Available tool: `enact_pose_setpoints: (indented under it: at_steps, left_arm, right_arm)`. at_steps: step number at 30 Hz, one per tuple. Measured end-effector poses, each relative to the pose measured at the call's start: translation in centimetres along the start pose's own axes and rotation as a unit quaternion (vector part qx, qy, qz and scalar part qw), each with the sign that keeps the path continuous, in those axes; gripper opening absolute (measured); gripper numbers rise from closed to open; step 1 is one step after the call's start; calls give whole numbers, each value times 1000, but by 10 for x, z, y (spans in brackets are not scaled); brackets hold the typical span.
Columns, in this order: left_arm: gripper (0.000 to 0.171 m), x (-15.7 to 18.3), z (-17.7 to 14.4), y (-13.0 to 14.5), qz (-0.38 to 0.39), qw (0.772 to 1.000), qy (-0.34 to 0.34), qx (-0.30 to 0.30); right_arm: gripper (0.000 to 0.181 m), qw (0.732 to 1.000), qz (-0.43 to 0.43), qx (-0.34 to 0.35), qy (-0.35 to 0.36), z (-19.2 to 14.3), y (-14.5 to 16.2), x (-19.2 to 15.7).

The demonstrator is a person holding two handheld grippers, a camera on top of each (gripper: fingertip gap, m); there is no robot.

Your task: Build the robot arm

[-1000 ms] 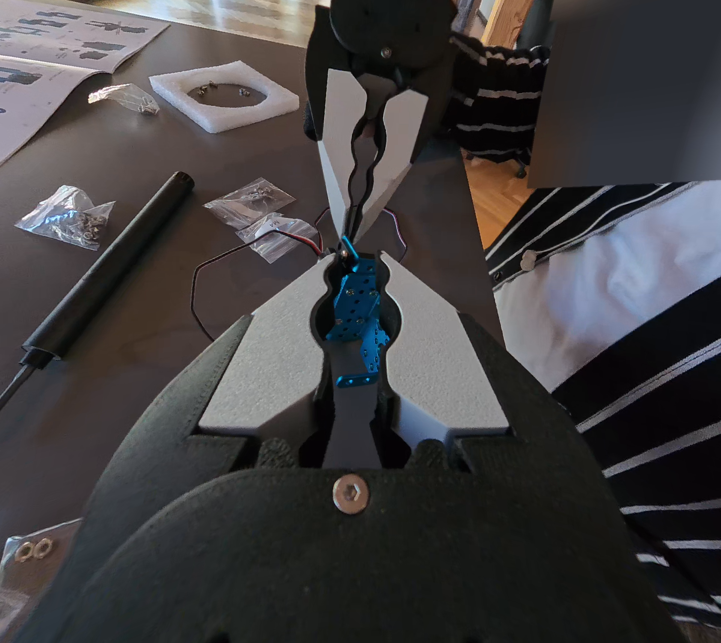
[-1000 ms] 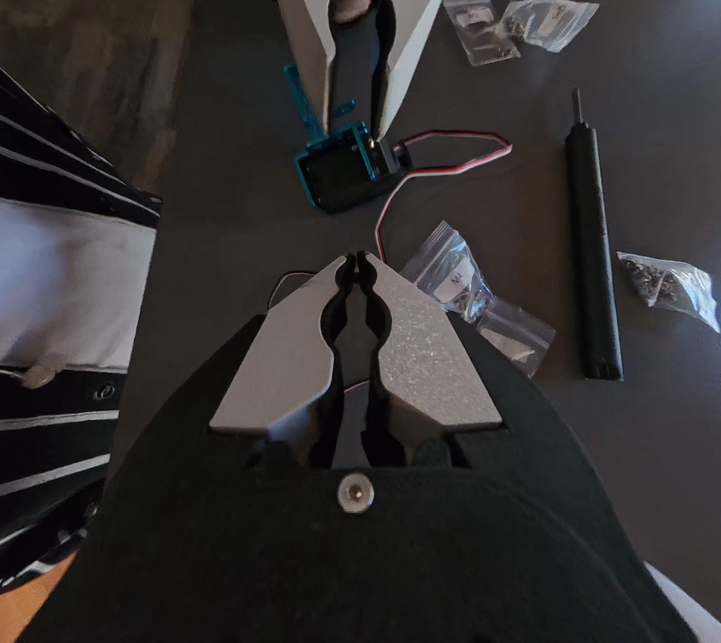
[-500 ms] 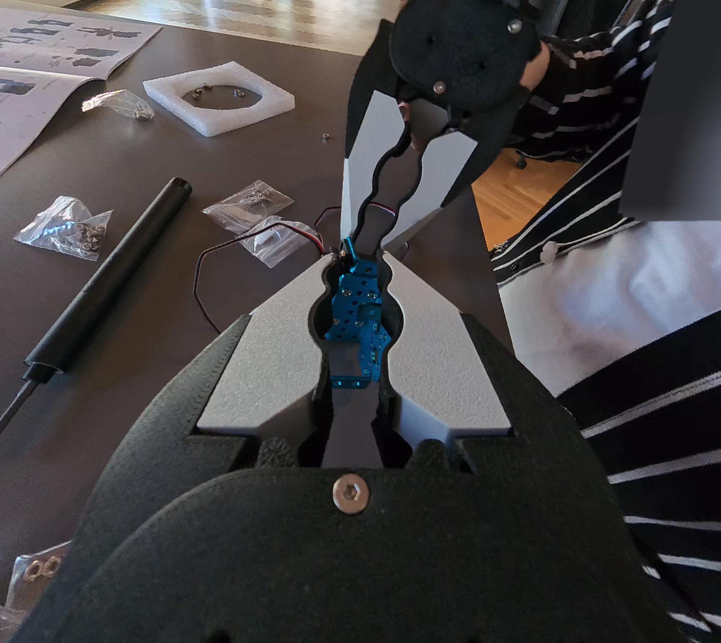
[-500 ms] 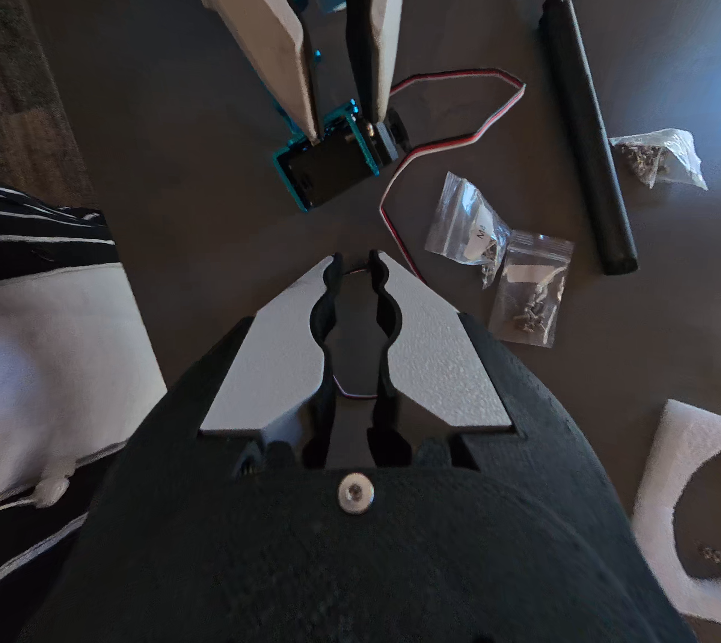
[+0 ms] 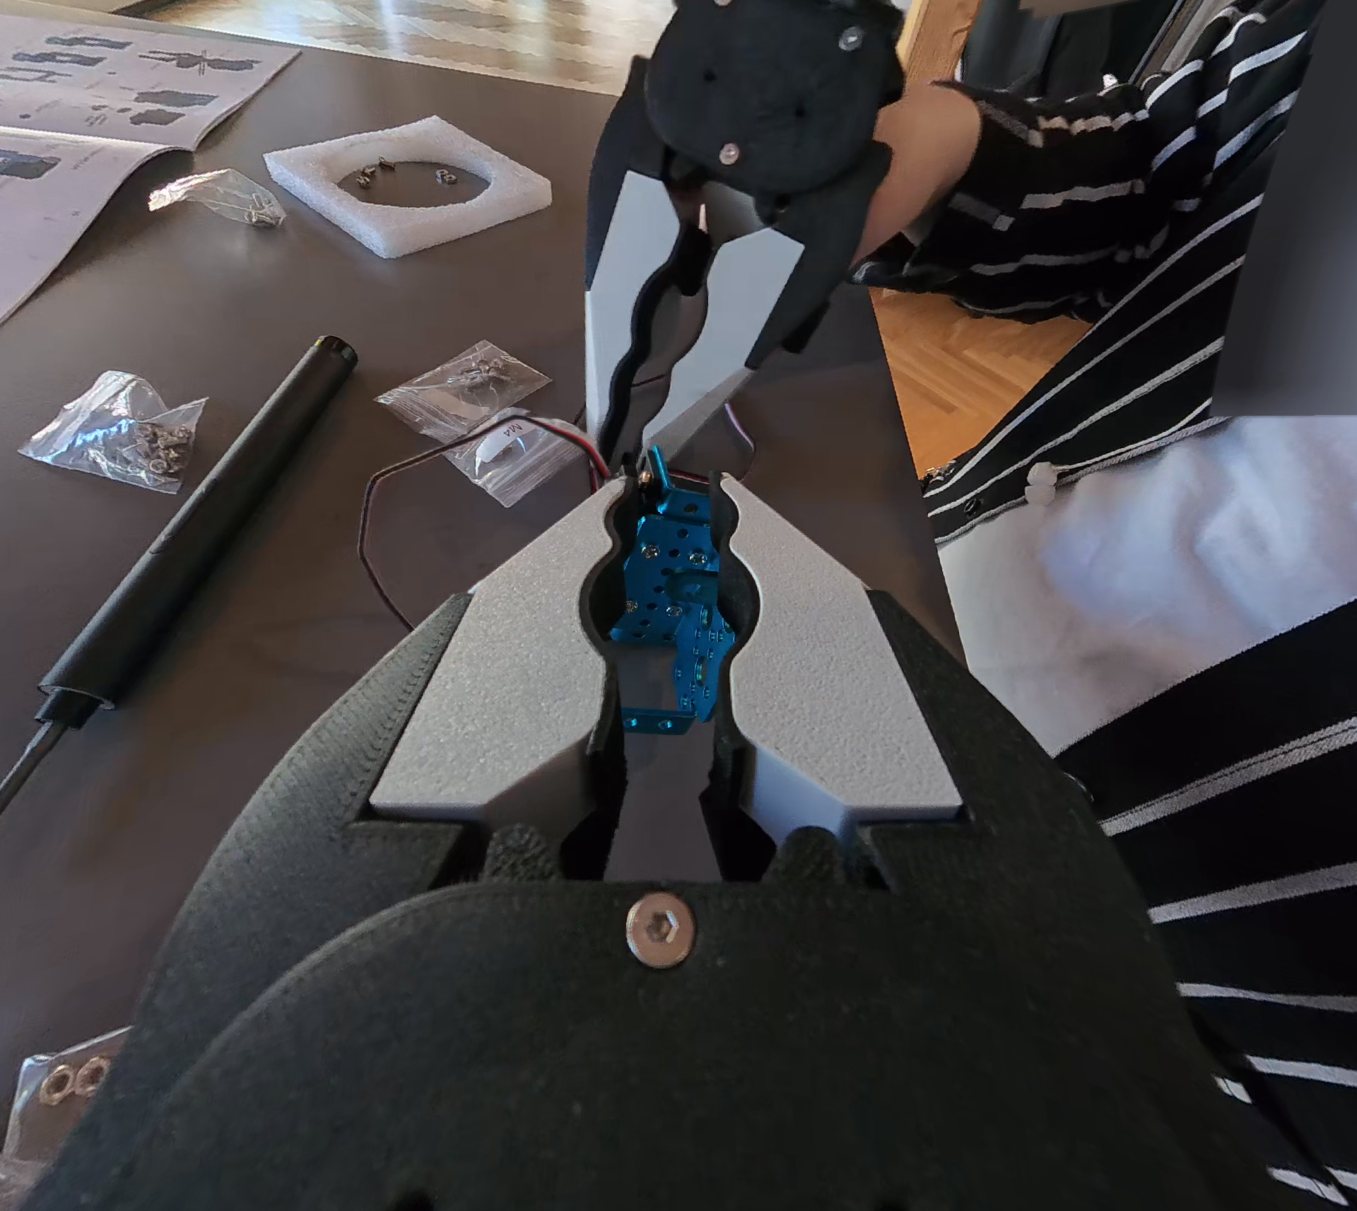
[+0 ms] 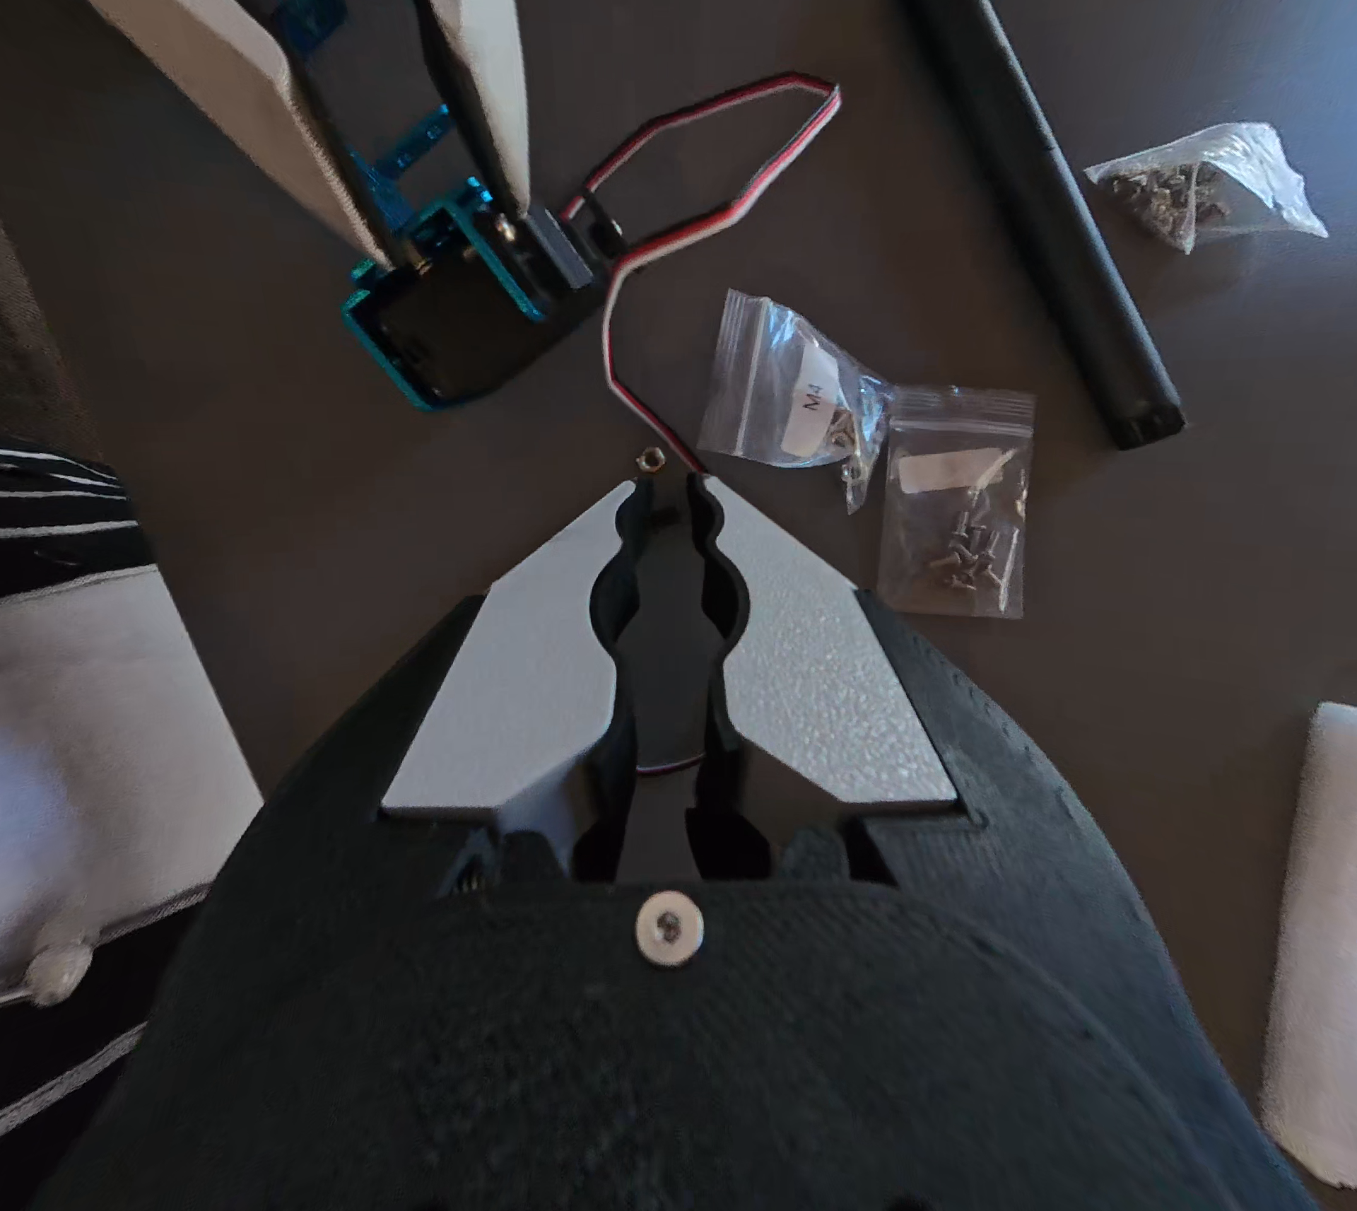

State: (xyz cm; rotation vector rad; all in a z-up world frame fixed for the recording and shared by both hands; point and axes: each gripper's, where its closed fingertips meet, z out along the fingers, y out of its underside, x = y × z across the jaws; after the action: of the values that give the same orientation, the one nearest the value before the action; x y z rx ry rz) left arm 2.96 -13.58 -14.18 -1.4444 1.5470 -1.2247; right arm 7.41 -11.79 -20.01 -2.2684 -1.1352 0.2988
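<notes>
My left gripper (image 5: 664, 493) is shut on a blue metal bracket (image 5: 672, 588) that carries a black servo (image 6: 448, 331) with a red, white and black wire (image 6: 734, 199). It rests the servo end on the dark table (image 5: 455, 309). The left gripper also shows in the right wrist view (image 6: 455, 221). My right gripper (image 6: 668, 482) is narrowly open and holds nothing; its tips hover just past the servo, as the left wrist view (image 5: 639, 441) shows. A small brass nut (image 6: 650, 460) lies on the table right at its tips. The wire runs under its fingers.
A black screwdriver (image 5: 198, 529) lies left of the bracket. Small plastic bags of screws (image 5: 117, 434) (image 5: 462, 379) (image 6: 954, 500) lie around it. A white foam square (image 5: 404, 184) and a printed sheet (image 5: 88, 96) lie farther back. A person in striped clothing (image 5: 1175, 515) stands at the table's right edge. My right fingertips sit around 8 cm from my left ones. From the right gripper's tips to the black screwdriver (image 5: 198, 529) is close to 12 cm. My right wrist view (image 6: 1000, 102) looks at it from another angle.
My right gripper has gone from shut to narrowly open and tilted to the side. A brass nut now lies on the table at its tips. The left gripper still holds the bracket.
</notes>
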Motion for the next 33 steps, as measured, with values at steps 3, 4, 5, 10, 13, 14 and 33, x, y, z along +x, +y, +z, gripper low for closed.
enact_pose_setpoints:
  at_steps: [3,4,5,10,13,14,33]
  left_arm:
    - [17,0,0,0,1,1000,0,-1]
    - [17,0,1,0,1,1000,1,-1]
    - [18,0,1,0,0,1000,1,-1]
    - [17,0,1,0,0,1000,1,-1]
    - [17,0,0,0,0,1000,1,0]
    - [17,0,0,0,0,1000,2,0]
    - [21,4,-1,0,6,1000,8,2]
  right_arm:
    - [12,1000,4,20,-22,2,-3,-3]
    - [11,999,5,26,-26,3,-3,-4]
    - [11,999,6,31,-30,3,-4,-4]
    - [13,998,-15,47,-42,4,-6,-5]
    - [8,997,-18,53,-53,5,-8,-8]
    - [6,997,-19,54,-55,5,-9,-9]
    - [5,902,-318,248,155,-36,-66,-41]
